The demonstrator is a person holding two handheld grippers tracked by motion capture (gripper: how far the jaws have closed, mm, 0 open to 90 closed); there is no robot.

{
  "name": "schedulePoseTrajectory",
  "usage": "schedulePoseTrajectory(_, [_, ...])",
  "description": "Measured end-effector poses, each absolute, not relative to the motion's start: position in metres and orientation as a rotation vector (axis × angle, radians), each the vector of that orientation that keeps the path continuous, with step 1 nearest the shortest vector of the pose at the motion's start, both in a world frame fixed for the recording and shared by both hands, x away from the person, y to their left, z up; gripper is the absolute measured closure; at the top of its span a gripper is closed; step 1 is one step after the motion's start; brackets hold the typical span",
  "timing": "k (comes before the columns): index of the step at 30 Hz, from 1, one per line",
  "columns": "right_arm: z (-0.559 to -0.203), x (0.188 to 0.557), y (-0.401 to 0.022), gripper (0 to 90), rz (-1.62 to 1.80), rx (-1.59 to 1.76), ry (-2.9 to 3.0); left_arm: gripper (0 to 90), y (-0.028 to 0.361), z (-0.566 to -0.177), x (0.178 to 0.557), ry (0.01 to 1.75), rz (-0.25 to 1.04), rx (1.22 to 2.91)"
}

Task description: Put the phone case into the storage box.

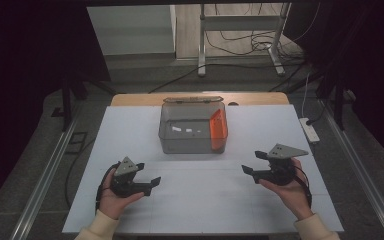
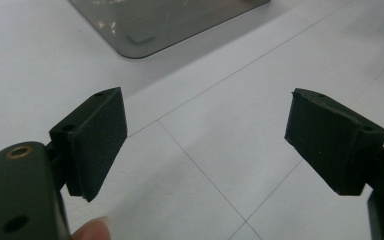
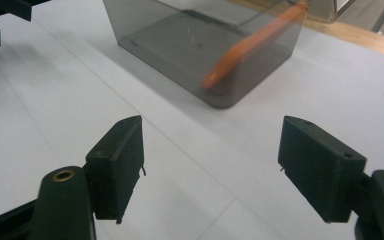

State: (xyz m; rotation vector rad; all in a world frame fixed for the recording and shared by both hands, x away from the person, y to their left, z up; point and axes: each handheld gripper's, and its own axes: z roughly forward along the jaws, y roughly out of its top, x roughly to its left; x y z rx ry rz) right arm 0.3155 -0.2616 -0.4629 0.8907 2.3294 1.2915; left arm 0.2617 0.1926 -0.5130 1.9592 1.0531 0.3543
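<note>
The thing I work toward is the grey see-through box [image 1: 192, 129], which stands at the middle of the white surface [image 1: 130, 130], further from me than both my hands. Inside it, an orange flat piece [image 1: 218, 130] leans against the wall on my right side; in the right gripper view it slopes up toward the far rim. A lid [image 1: 192, 99] lies just behind the box.

What can go wrong, as I judge it: the box looks light and its walls smooth. If I push against one wall with only one gripper, the box may slide over the surface or tip — and then the orange piece can fall flat on the bottom, where it is harder to take. If I reach in from above, one jaw may catch the rim, because the piece stands so close to the wall.

My left gripper [image 1: 150, 182] rests near the front left of the box, its jaws spread wide, with nothing between them and touching nothing. My right gripper [image 1: 254, 163] is at the front right, pointing inward — its jaws are also spread wide and hold nothing.
</note>
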Motion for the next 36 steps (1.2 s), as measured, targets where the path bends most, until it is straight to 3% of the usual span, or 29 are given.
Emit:
schedulePoseTrajectory(17, [-0.499,0.312,-0.285,26.1,1.296,0.917,2.386,16.2,0.194,-0.516,0.262,1.057,0.355,1.960])
schedulePoseTrajectory(36, [-0.503,0.313,-0.284,25.9,1.288,0.923,2.408,16.0,0.197,-0.518,0.263,1.068,0.358,1.955])
